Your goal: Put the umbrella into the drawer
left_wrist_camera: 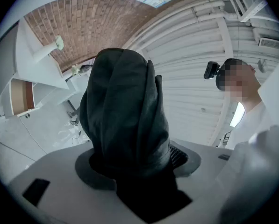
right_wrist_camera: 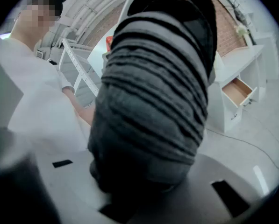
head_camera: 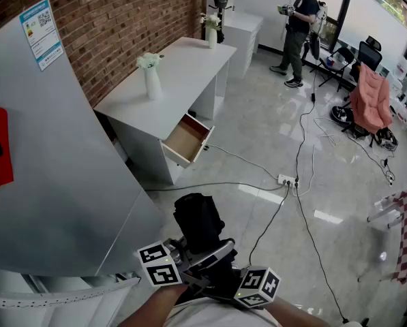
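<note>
Left gripper (head_camera: 184, 252): jaws spread wide, clamped on the folded black umbrella (head_camera: 199, 222), whose bunched fabric fills the gap (left_wrist_camera: 130, 125). Tips angled a little upward.

Right gripper (head_camera: 225, 272): jaws set narrower, gripping the same umbrella at its pleated, banded part (right_wrist_camera: 153, 101). Tips tilted down toward the floor.

Both held in close against the person's body, forearms low, marker cubes side by side.

Umbrella in mid-air between the two grippers, well apart from the open drawer (head_camera: 187, 139) of the white desk (head_camera: 183, 63) by the brick wall.
</note>
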A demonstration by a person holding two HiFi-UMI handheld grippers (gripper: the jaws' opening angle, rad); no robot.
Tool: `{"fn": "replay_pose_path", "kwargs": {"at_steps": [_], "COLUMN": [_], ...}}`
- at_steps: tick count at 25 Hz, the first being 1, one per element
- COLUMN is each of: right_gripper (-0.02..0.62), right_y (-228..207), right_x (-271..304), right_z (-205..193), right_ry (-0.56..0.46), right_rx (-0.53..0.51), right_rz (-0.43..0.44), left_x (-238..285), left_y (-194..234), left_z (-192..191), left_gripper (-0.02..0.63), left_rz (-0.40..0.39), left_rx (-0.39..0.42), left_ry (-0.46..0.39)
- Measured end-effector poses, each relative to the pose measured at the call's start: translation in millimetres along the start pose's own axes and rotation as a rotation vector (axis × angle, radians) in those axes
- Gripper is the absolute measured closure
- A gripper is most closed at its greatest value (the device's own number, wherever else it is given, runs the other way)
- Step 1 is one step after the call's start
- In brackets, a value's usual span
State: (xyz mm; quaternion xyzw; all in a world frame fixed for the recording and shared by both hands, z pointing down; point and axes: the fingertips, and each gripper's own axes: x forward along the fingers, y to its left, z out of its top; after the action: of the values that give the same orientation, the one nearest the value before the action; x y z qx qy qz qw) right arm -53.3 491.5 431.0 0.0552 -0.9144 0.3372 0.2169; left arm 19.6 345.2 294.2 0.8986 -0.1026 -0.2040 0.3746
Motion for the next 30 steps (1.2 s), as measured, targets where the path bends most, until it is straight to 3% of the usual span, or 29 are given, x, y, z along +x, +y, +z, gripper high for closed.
{"fn": "replay_pose_path", "kwargs": {"at_steps": [13, 18, 30], "right_gripper": [0.511, 0.528, 0.551], "right_y": [-7, -27, -60], "right_x": [-3, -7, -33], "right_z": [-14, -4, 4], "right_ry": [0.024, -0.047, -0.197], "right_rx": [0.046, 0.035, 0.037], "right_rz": [0.004, -0.096, -0.253], "left_x": [-2, -5, 32], "left_y": [14, 23, 31], "left_z": [-11, -6, -12], "left_gripper": [0.327, 0.327, 0.291], "left_rz": [0.053, 0.112, 0.202], "left_rx": [-0.027, 0.017, 0.123], "left_ry": [-0.032, -0.064, 0.058]}}
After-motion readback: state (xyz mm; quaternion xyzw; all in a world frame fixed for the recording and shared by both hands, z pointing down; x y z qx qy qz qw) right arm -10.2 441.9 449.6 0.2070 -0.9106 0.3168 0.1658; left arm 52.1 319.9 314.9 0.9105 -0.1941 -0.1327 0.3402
